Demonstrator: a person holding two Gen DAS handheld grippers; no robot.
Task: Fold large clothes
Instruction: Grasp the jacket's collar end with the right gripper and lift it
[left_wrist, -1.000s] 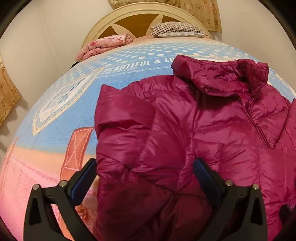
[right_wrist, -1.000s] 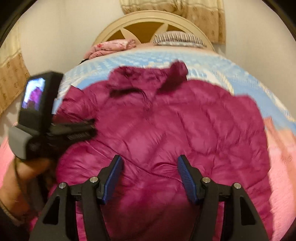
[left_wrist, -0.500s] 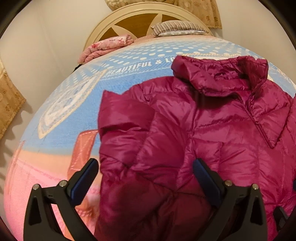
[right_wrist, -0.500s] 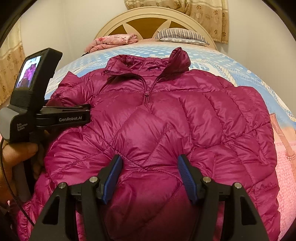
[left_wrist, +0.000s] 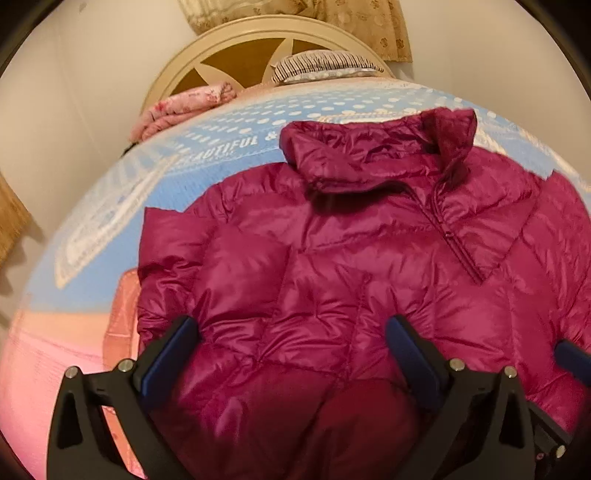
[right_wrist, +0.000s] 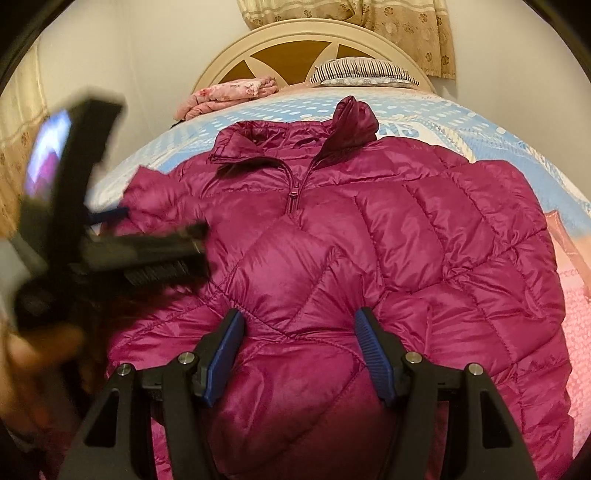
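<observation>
A magenta quilted puffer jacket (left_wrist: 369, 258) lies front up on the bed, collar toward the headboard, with its sleeves folded in over the body. It also fills the right wrist view (right_wrist: 369, 240). My left gripper (left_wrist: 291, 332) is open and empty over the jacket's lower left part. My right gripper (right_wrist: 301, 328) is open and empty over the jacket's lower middle. The left gripper's body (right_wrist: 110, 251) shows blurred at the left of the right wrist view, above the jacket's left side.
The bed has a blue and pink printed cover (left_wrist: 147, 192). A folded pink blanket (left_wrist: 181, 110) and a striped pillow (left_wrist: 325, 66) lie by the cream headboard (right_wrist: 295, 40). Curtains (right_wrist: 406, 33) hang behind it.
Both grippers have shifted over the jacket and stay open. The left gripper moved right, so the jacket sits more centred in its view. The left gripper's body is blurred with motion.
</observation>
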